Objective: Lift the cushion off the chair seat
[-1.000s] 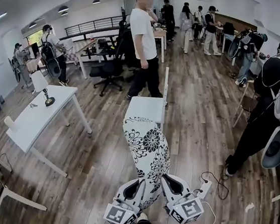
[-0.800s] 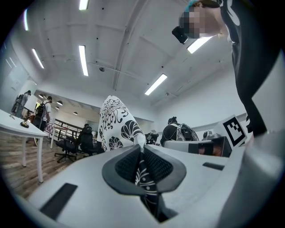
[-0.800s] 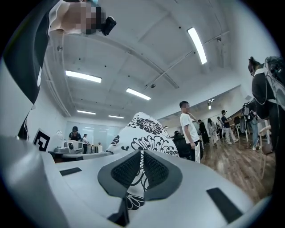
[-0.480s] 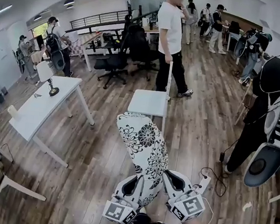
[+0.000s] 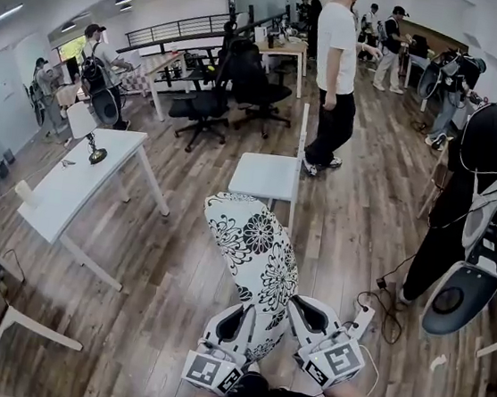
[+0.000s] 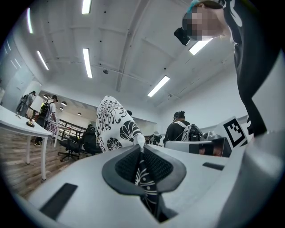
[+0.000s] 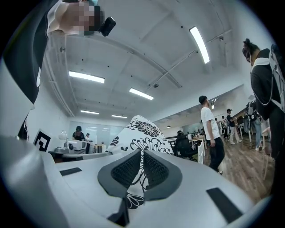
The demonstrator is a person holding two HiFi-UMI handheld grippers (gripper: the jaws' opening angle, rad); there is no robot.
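- Grip: the left gripper (image 6: 141, 153) and the right gripper (image 7: 141, 167) each have their jaws pressed together on a thin fold of fabric at the near edge of the cushion (image 5: 255, 257). The padded bulk lies beyond the pads, not between them.
- Position: the cushion is up in the air and reaches away from the grippers toward the white chair (image 5: 265, 175). The chair seat is bare, so the lift looks done.
- Slip risk: only the cover's edge is pinched, and the whole weight hangs out past the jaws. A jerk or a slackened hand could let the fabric creep out, and the cushion would fall to the wooden floor.
- Twist risk: the two grips sit close together on one edge. If one lets go first, the cushion would likely swing round the other and tear free.
- Collision risk: the far end is near the chair's front edge. Lowering or pushing it forward could knock the chair.
- Surroundings: a power strip (image 5: 361, 322) and its cable lie on the floor at near right. A person with a backpack rig (image 5: 484, 222) stands to the right. Stepping or swinging that way could cause a trip or a bump.
- Writing: none is legible. The cushion has a black floral print on white with no visible tag, and the gripper cubes carry only square black-and-white markers.
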